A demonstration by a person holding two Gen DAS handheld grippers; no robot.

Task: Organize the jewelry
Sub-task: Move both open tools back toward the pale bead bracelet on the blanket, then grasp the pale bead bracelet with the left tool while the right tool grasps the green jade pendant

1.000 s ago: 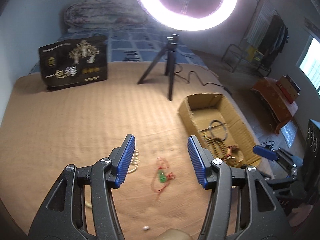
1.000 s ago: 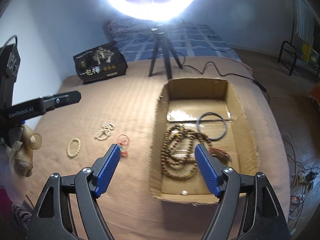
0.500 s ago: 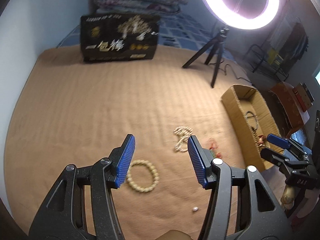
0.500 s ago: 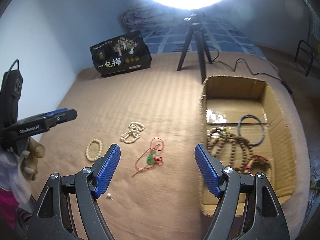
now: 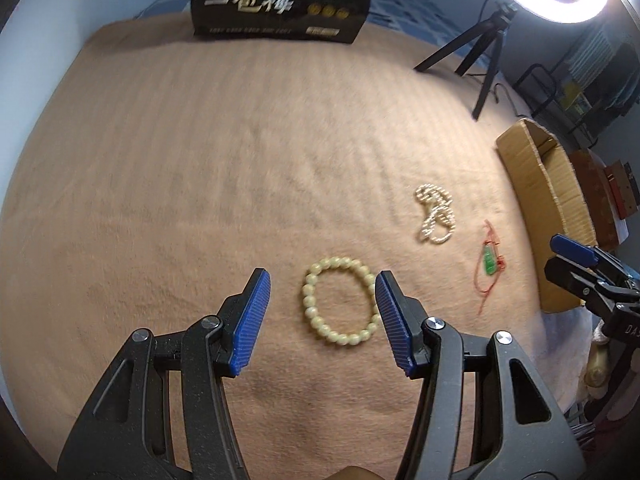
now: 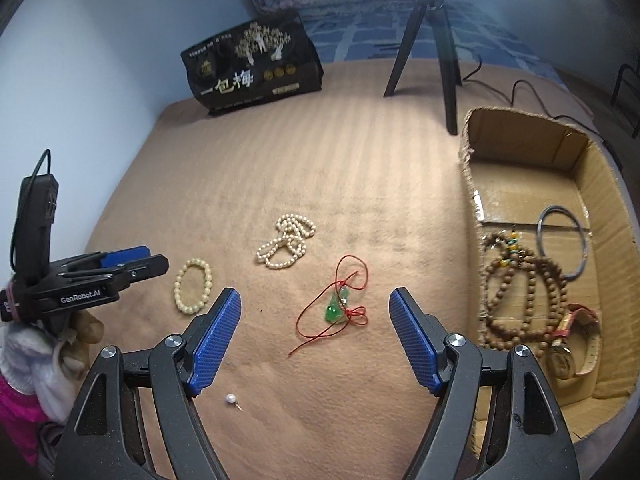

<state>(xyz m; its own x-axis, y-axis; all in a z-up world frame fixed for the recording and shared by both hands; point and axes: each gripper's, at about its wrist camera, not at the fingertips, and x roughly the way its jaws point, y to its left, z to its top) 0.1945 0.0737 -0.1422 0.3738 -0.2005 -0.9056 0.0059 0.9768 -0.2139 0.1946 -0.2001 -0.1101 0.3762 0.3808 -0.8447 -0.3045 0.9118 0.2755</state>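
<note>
A cream bead bracelet (image 5: 340, 307) (image 6: 193, 285) lies flat on the tan blanket, framed by my left gripper (image 5: 322, 286), whose blue pads stand open and apart from it. A white pearl strand (image 5: 435, 219) (image 6: 286, 246) lies farther right. My right gripper (image 6: 316, 306) hangs open over the red cord with a green pendant (image 6: 335, 308) (image 5: 489, 265), not touching it. The cardboard box (image 6: 520, 134) (image 5: 536, 168) on the right holds a brown bead necklace (image 6: 520, 292), a grey bangle (image 6: 564, 240) and a watch (image 6: 568, 340).
A loose pearl stud (image 6: 230, 399) lies on the blanket (image 5: 200, 160) near my right gripper. A black gift bag (image 6: 252, 68) and a ring-light tripod (image 6: 430, 40) stand at the back. A gloved hand (image 6: 36, 364) carries the left gripper.
Both grippers swung left and sank toward the blanket. The left view went from the red cord to the cream bracelet; the right view went from the box to the red cord. Jaw gaps are unchanged.
</note>
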